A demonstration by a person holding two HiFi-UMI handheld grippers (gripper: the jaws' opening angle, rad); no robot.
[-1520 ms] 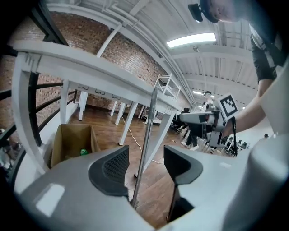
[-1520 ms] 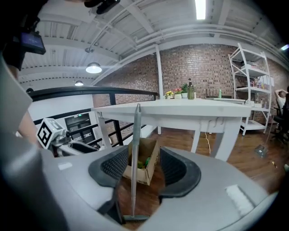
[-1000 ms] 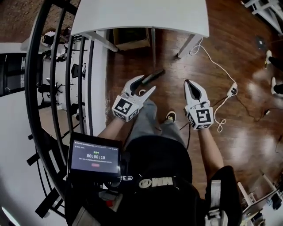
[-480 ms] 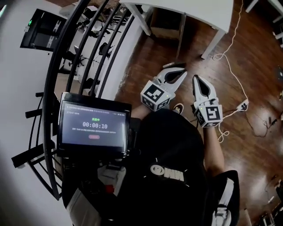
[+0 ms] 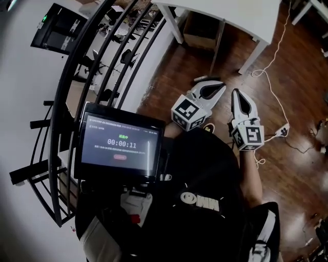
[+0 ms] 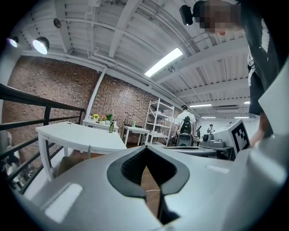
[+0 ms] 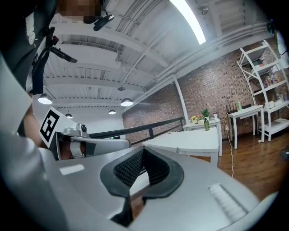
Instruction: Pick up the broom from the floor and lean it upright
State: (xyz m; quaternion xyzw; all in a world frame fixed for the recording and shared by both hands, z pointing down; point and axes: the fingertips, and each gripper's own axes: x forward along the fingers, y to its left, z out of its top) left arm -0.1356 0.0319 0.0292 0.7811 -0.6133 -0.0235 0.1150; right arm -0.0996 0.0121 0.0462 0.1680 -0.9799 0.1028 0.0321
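My left gripper (image 5: 222,84) is held level over the wood floor, its jaws shut with nothing between them. In the left gripper view the same jaws (image 6: 145,151) meet at their tips and only floor shows through the gap. A short dark slim end (image 5: 205,78) pokes out just behind the left fingers; I cannot tell whether it is the broom's handle. My right gripper (image 5: 236,92) hangs close beside the left, also shut and empty. Its closed jaws (image 7: 143,150) show in the right gripper view. No other part of the broom is in view.
A white table (image 5: 225,10) stands ahead with a cardboard box (image 5: 200,30) under it. A black railing (image 5: 97,61) curves along the left. A screen (image 5: 120,143) is mounted at my chest. A white cable with a power strip (image 5: 282,128) lies on the floor at right.
The left jaws, open around a dark handle a second ago, are now shut and empty. Both grippers have risen. The head view has swung, bringing the railing and screen further in.
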